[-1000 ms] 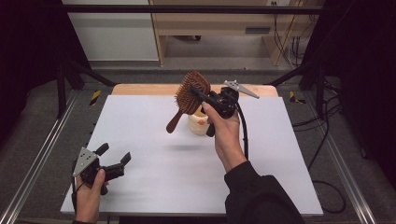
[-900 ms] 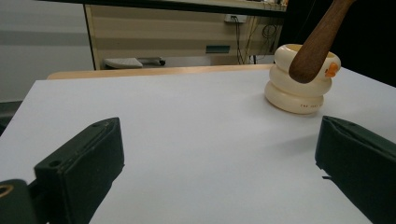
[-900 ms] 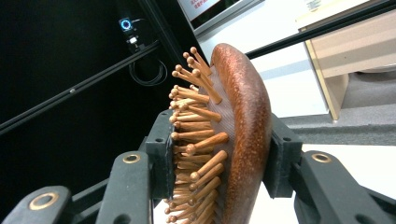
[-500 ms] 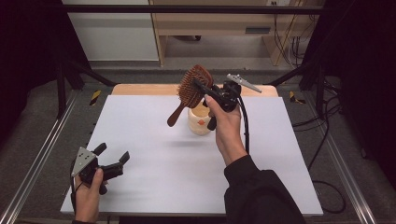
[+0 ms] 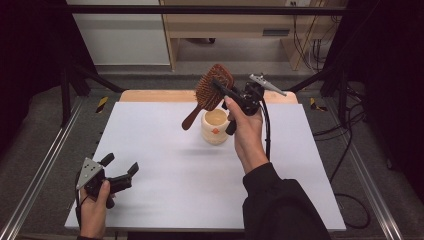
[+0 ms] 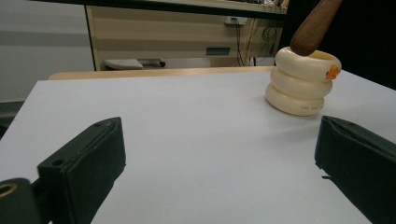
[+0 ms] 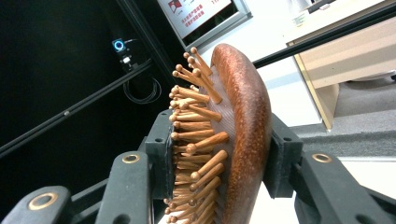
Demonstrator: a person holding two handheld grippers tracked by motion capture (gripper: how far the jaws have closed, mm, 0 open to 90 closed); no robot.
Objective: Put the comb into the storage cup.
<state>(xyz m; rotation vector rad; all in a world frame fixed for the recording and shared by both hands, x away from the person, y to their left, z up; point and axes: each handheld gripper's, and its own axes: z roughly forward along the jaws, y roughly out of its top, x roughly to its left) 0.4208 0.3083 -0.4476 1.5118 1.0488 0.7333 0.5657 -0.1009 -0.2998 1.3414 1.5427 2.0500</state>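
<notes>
A brown wooden hairbrush [image 5: 212, 91] hangs tilted in the air, its handle pointing down-left past a cream ribbed cup [image 5: 215, 128] that stands on the white table [image 5: 165, 170]. My right gripper [image 5: 221, 88] is shut on the brush head. In the right gripper view its pads clamp the bristle side and the smooth back of the brush [image 7: 245, 135]. My left gripper [image 5: 121, 164] rests open at the table's near left corner with nothing between its jaws. In the left gripper view the cup [image 6: 301, 86] stands far right with the brush handle tip [image 6: 315, 25] just above its rim.
A wooden strip [image 5: 150, 95] runs along the table's far edge. Metal frame rails [image 5: 45, 165] flank both sides. A light cabinet [image 5: 235, 25] stands beyond, and cables [image 5: 345, 145] trail on the floor at the right.
My right hand has lifted the brush slightly and shifted it right, uncovering more of the cup. The left gripper has not moved.
</notes>
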